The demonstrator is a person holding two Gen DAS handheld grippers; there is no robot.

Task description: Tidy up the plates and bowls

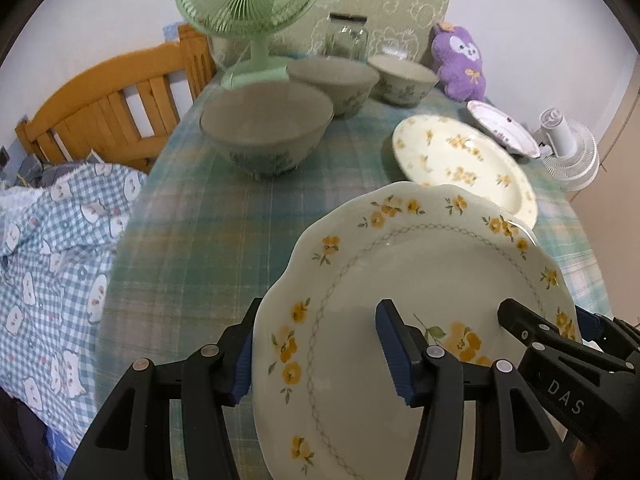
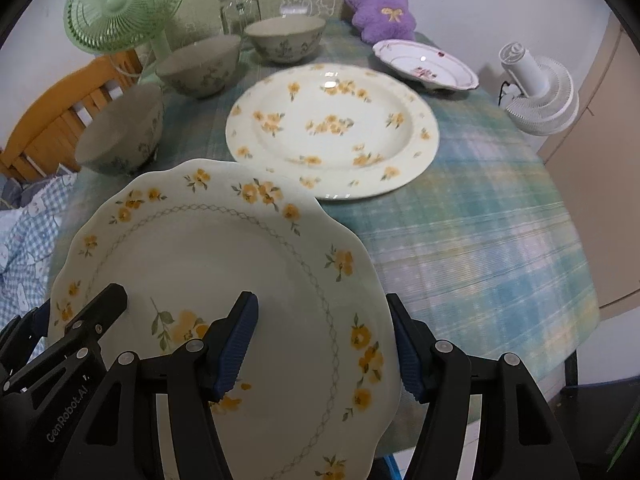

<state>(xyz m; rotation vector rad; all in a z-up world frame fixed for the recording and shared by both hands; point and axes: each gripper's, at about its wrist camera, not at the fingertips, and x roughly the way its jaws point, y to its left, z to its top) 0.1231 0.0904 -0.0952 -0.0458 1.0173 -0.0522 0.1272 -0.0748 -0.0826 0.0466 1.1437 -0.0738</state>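
A: We are pointing both grippers steeply down at the table. Our left gripper (image 1: 324,354) is clamping the left rim of the scalloped plate (image 1: 420,288), one blue pad under the edge and one on its face; our right gripper (image 2: 326,346) is clamping the opposite rim the same way. The plate is tilting between us, lifted off the plaid tablecloth (image 2: 480,248).

B: Agreed, and each of us is seeing the other's black fingers at the far rim. What are we facing?

A: Just beyond the held plate a yellow-flowered deep plate (image 2: 332,128) is lying flat, partly hidden by our plate's far edge in the left view. Behind it a pink-trimmed small plate (image 2: 426,64) is sitting near a purple plush toy (image 2: 380,4).

B: To the left, three floral bowls (image 1: 266,130) are standing in a row, with a green fan (image 1: 248,0) and a glass jar (image 1: 347,38) behind them.
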